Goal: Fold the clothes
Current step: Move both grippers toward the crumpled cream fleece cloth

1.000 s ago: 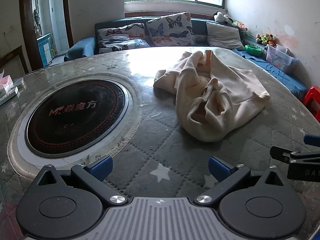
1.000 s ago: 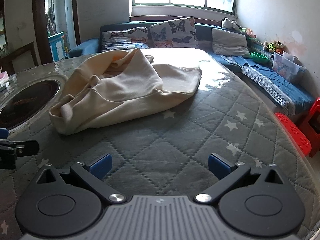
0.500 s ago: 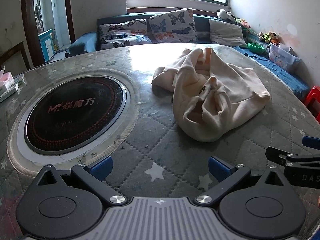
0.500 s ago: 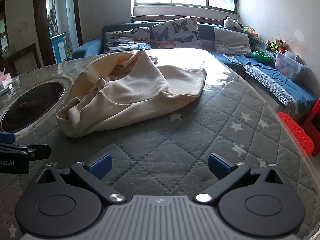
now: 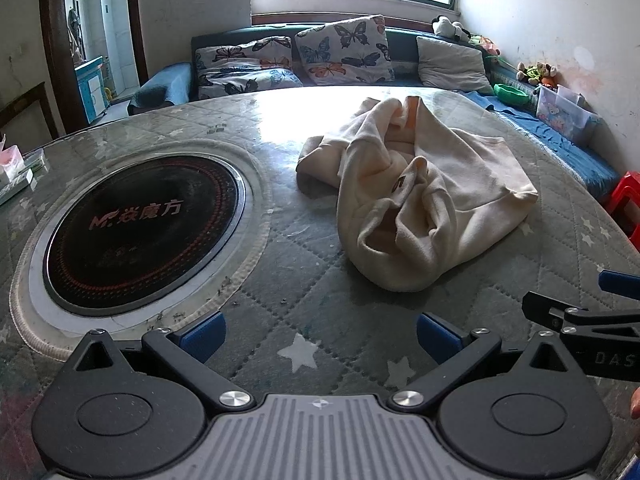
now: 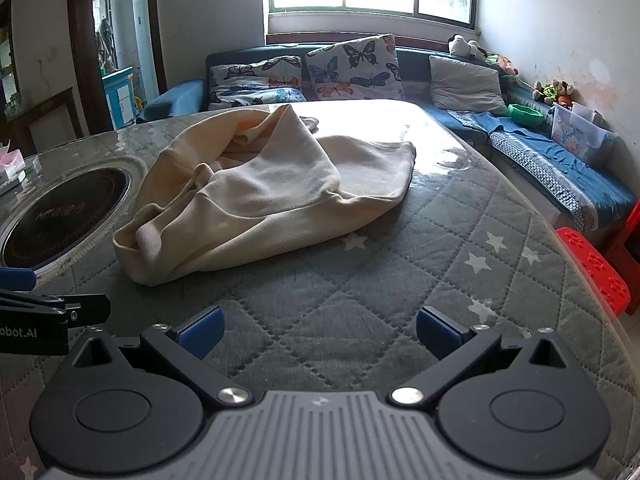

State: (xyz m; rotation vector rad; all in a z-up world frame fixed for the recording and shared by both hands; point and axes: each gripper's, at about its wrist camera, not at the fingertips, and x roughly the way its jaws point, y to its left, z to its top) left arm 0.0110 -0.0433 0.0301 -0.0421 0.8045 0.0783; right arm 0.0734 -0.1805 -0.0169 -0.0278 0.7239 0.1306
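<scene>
A crumpled cream garment [image 5: 416, 196] lies in a heap on the quilted round table [image 5: 304, 296], ahead and right of my left gripper [image 5: 318, 330]. In the right wrist view the garment [image 6: 264, 196] lies ahead and to the left of my right gripper [image 6: 318, 326]. Both grippers are open and empty, held low over the table short of the cloth. The right gripper shows at the right edge of the left wrist view [image 5: 584, 320]. The left gripper shows at the left edge of the right wrist view [image 6: 44, 316].
A round black cooktop [image 5: 140, 232] is set into the table at the left. A sofa with butterfly cushions [image 5: 340, 52] runs behind the table. A red stool [image 6: 596, 268] stands off the table's right edge. Small boxes [image 5: 16, 172] sit at the far left.
Both grippers have drawn closer to the garment, which looks larger in both views. The garment has not moved. Both jaws stay open.
</scene>
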